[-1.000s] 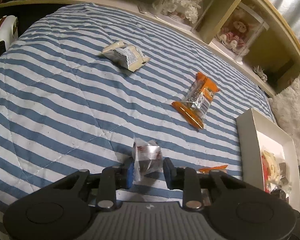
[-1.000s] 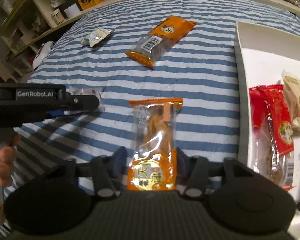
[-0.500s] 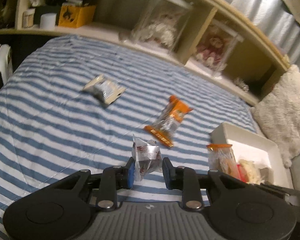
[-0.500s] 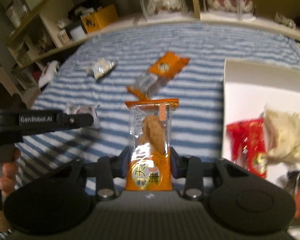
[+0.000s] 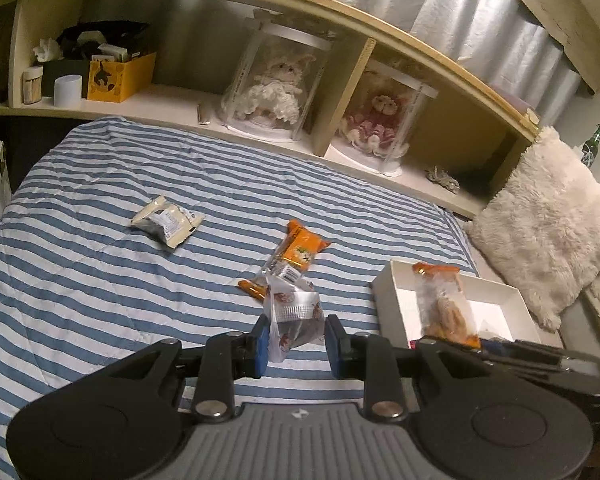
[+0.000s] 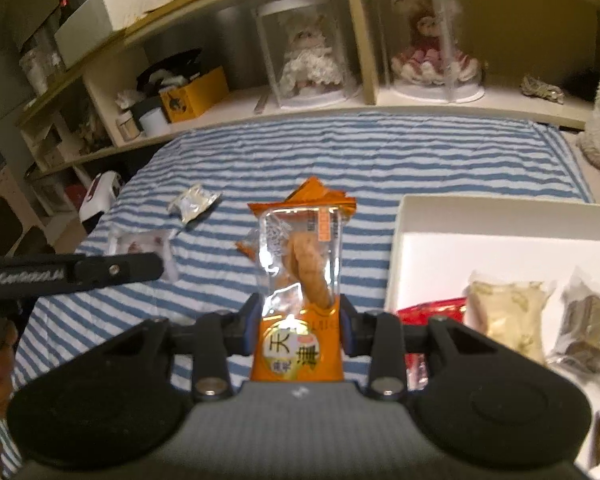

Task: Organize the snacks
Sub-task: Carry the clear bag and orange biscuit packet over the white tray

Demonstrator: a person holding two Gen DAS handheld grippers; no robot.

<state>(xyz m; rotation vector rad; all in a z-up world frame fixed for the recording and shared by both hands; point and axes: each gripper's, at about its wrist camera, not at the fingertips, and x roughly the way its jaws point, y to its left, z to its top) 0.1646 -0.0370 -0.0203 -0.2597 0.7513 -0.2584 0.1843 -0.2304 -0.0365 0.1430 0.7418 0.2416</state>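
Observation:
My left gripper [image 5: 296, 338] is shut on a small silver snack packet [image 5: 294, 314], held above the striped bed. My right gripper [image 6: 298, 320] is shut on a clear and orange snack pack [image 6: 300, 276], held upright; the pack also shows in the left wrist view [image 5: 444, 304] over the white box [image 5: 384, 280]. The white box [image 6: 500, 216] holds a red pack [image 6: 432, 308], a beige pack [image 6: 508, 316] and a dark pack [image 6: 588, 332]. An orange pack [image 5: 296, 256] and a pale packet [image 5: 166, 222] lie on the bed. The left gripper's side shows in the right wrist view [image 6: 80, 270].
A striped blue and white quilt [image 5: 100, 280] covers the bed. A shelf [image 5: 260, 132] at the back holds doll cases, a yellow box [image 5: 116, 80] and a white cup. A fluffy pillow [image 5: 548, 232] lies right of the white box.
Both grippers have lifted their snacks off the bed and tilted up. The right gripper's pack has moved toward the white box.

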